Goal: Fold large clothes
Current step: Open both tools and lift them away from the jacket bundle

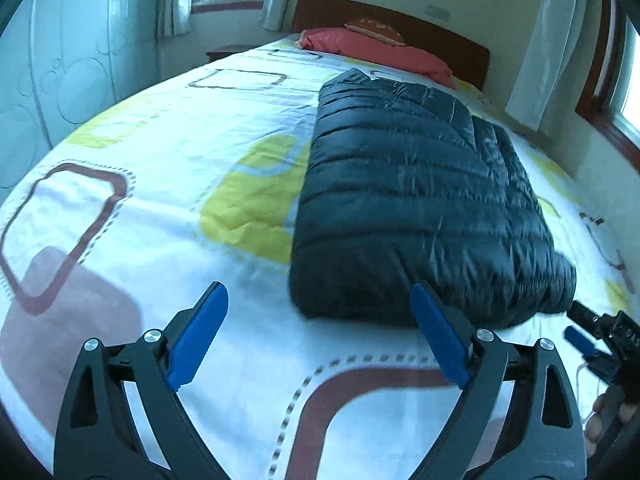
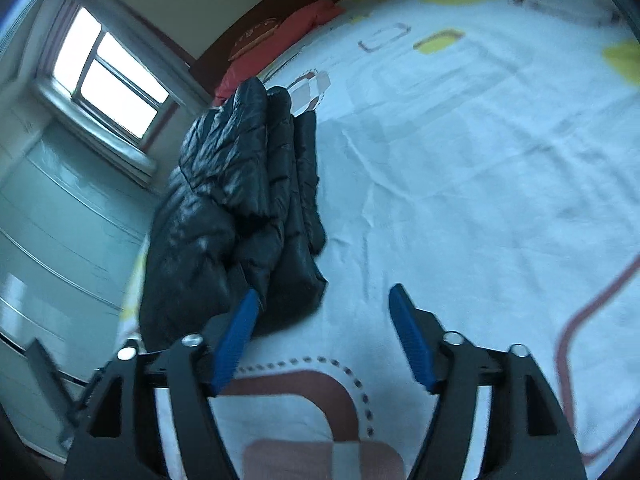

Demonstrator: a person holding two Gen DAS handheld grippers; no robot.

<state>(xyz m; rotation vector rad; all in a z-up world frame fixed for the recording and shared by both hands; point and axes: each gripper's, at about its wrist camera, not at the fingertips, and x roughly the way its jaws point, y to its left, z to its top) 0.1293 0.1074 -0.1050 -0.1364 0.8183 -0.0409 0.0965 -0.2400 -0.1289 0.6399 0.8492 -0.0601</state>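
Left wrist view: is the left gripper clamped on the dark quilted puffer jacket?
No, the left gripper stands wide open above the patterned bedsheet, with the folded dark quilted puffer jacket lying free.

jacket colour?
Dark navy, nearly black, quilted jacket; clearest in the left wrist view.

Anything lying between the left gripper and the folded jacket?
Nothing: in the left wrist view only bare patterned bedsheet separates the open left gripper from the folded jacket.
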